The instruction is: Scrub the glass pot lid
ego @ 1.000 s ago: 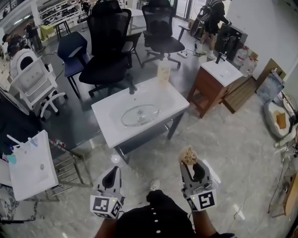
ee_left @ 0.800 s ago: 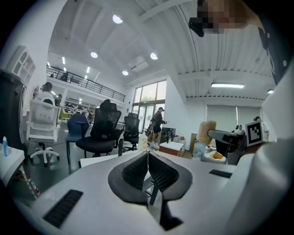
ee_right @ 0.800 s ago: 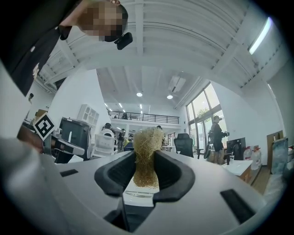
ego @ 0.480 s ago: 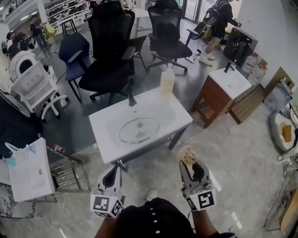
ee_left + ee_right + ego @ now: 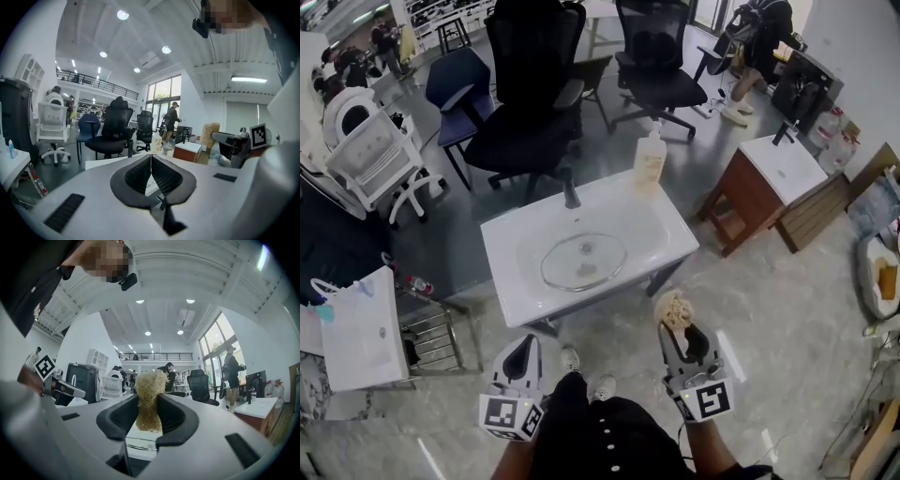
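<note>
Approach stage, seemingly: round clear glass pot lid (image 5: pixel 583 261) lies in a white rectangular sink basin (image 5: pixel 511 242) at twelve o'clock. Right gripper (image 5: pixel 678 330), at five o'clock, clamps a tan fibrous scrubber (image 5: pixel 676 309); left gripper (image 5: pixel 526 344), at seven o'clock, is closed and empty. Next, the scrubber likely needs carrying onto the lid.

Left tool (image 5: pixel 151 159) jaws together, empty; black office chair (image 5: pixel 114 129) ahead.
</note>
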`<state>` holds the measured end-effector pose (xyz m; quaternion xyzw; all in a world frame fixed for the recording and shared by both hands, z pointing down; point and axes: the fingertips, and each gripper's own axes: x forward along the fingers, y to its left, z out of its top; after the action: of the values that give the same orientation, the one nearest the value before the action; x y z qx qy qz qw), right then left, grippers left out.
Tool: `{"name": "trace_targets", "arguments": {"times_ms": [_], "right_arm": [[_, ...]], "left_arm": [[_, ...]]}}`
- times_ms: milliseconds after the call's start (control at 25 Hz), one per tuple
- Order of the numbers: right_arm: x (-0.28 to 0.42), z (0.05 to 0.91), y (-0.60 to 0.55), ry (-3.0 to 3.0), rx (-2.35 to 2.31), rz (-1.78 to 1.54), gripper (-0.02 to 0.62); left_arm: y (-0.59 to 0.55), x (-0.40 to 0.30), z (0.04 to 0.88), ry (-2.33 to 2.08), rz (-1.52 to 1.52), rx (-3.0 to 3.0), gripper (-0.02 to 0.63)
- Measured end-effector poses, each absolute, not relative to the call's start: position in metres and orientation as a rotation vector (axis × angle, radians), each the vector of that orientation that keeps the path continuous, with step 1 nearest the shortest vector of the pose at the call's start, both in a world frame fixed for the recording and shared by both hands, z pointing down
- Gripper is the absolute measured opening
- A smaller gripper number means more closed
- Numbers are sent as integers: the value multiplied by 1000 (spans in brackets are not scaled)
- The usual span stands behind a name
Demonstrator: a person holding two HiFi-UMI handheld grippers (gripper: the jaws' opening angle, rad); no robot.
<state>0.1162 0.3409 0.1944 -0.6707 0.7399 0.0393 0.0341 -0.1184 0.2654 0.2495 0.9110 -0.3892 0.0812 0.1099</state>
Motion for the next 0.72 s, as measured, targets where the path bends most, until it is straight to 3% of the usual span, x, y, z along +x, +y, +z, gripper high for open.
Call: {"name": "trace_targets", "arguments": {"times_ms": [720], "right_arm": [[127, 191, 233, 2320, -2055, 180, 137]], "left_arm": [[156, -110, 259, -1163, 189, 2645, 28]]}}
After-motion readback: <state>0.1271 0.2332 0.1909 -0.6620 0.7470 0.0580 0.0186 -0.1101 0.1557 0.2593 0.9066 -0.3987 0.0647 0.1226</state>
